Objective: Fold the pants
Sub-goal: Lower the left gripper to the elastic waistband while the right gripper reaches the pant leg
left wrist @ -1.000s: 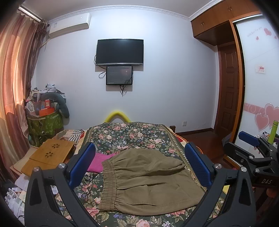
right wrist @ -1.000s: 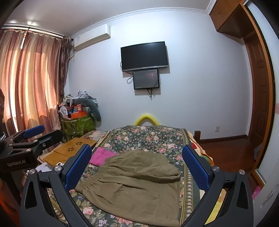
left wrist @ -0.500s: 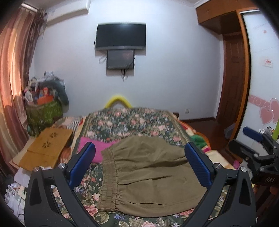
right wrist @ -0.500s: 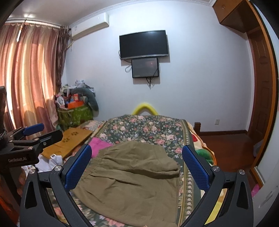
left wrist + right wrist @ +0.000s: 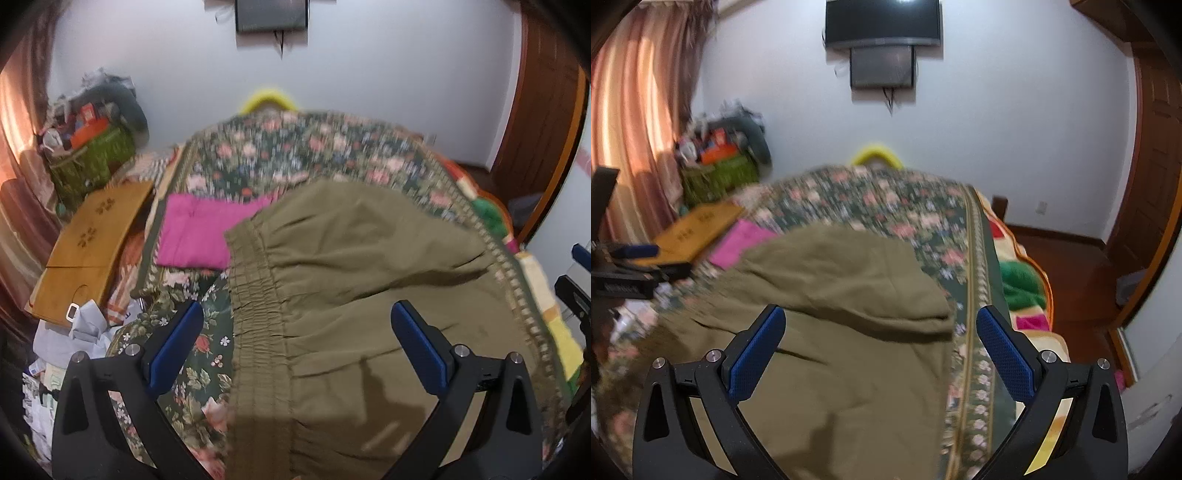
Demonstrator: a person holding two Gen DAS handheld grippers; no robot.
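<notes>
Both grippers are hovering over the olive-green cotton pants (image 5: 362,295), which are lying already doubled on the floral bedspread (image 5: 295,147). The left gripper (image 5: 295,347) is hanging wide open above the gathered elastic waistband (image 5: 255,314); the right gripper (image 5: 879,347) is gaping too, holding nothing. I'm worrying about one pinch catching only the top layer, or snagging the bedspread, and dragging the fold crooked toward the magenta folded cloth (image 5: 199,236) at the far left.

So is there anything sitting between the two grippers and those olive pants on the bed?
Nothing visible does. The left gripper and right gripper both hang open above the olive pants, bare fabric ahead of each. The pink cloth lies off beside the waistband.
</notes>
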